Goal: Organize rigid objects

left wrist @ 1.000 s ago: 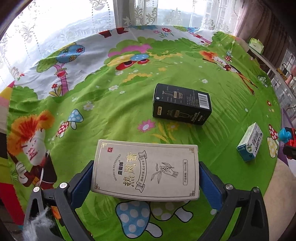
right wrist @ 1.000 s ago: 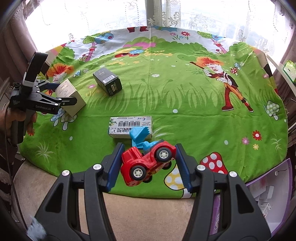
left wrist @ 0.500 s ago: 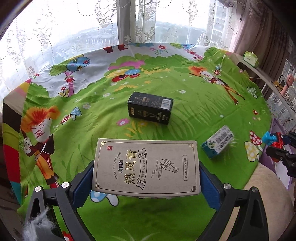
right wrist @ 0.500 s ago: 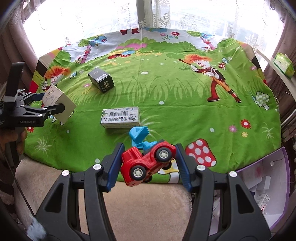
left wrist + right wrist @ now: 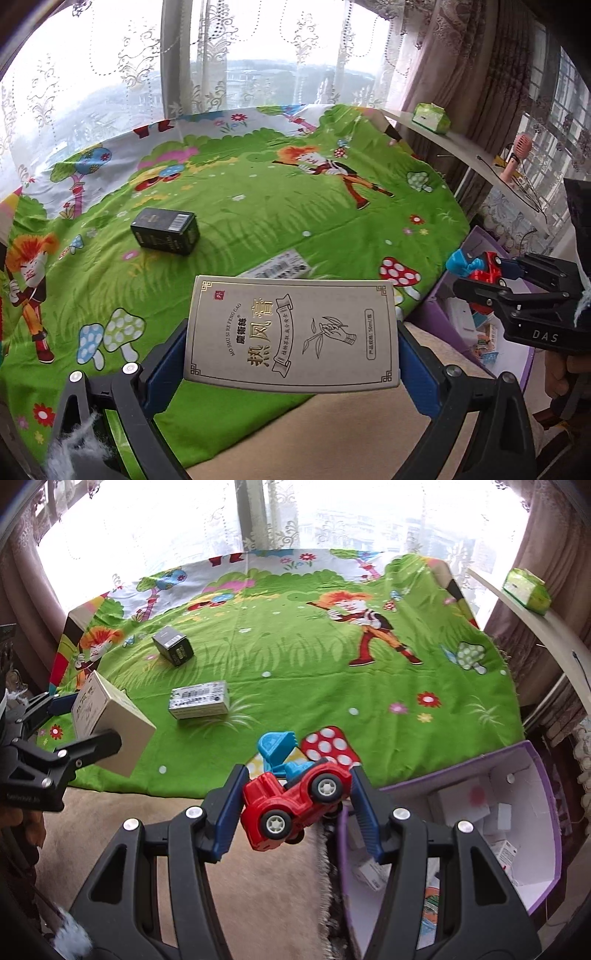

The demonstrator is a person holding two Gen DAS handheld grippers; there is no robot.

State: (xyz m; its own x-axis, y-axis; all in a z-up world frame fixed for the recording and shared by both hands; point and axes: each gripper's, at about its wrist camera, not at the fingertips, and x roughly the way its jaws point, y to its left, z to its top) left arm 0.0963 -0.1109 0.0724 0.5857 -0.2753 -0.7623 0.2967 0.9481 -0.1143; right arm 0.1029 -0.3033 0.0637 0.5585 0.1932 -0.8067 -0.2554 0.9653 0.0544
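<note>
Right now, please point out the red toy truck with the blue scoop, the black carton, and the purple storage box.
red toy truck (image 5: 295,805), right wrist view, red body.
black carton (image 5: 165,231), left wrist view, top face.
purple storage box (image 5: 550,812), right wrist view, side rim.

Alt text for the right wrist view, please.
The right gripper grips a red toy truck beside an open purple box. Left, the left gripper holds a beige box; two boxes lie on the cloth.
</note>
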